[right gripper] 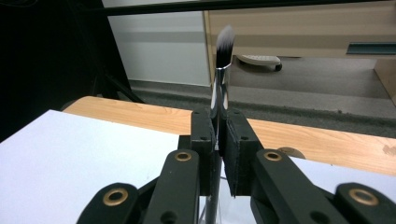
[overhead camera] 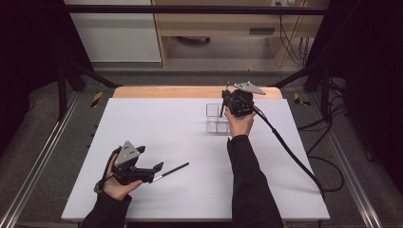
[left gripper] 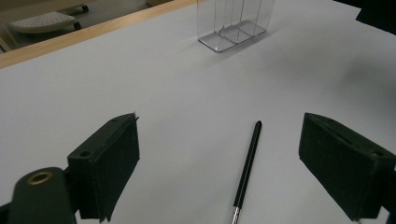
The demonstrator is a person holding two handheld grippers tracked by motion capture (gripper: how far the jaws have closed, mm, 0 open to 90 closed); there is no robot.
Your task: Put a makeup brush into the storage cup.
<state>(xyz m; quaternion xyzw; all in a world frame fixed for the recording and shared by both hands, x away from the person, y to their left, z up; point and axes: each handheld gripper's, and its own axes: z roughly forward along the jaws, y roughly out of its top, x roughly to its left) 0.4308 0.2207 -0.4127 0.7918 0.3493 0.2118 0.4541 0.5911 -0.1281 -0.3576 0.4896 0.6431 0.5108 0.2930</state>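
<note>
The right tongs (overhead camera: 227, 100) grip a brush (right gripper: 221, 70) upright, bristles up, over the clear holder (overhead camera: 216, 118) at the far right of the bench (overhead camera: 157, 123). The left tongs (left gripper: 219, 163) (near left) gape wide around a black brush (left gripper: 247, 168) lying flat

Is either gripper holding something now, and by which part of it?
The right gripper holds a makeup brush by its metal ferrule, bristles up. The left gripper is open around a black brush handle on the table.
</note>
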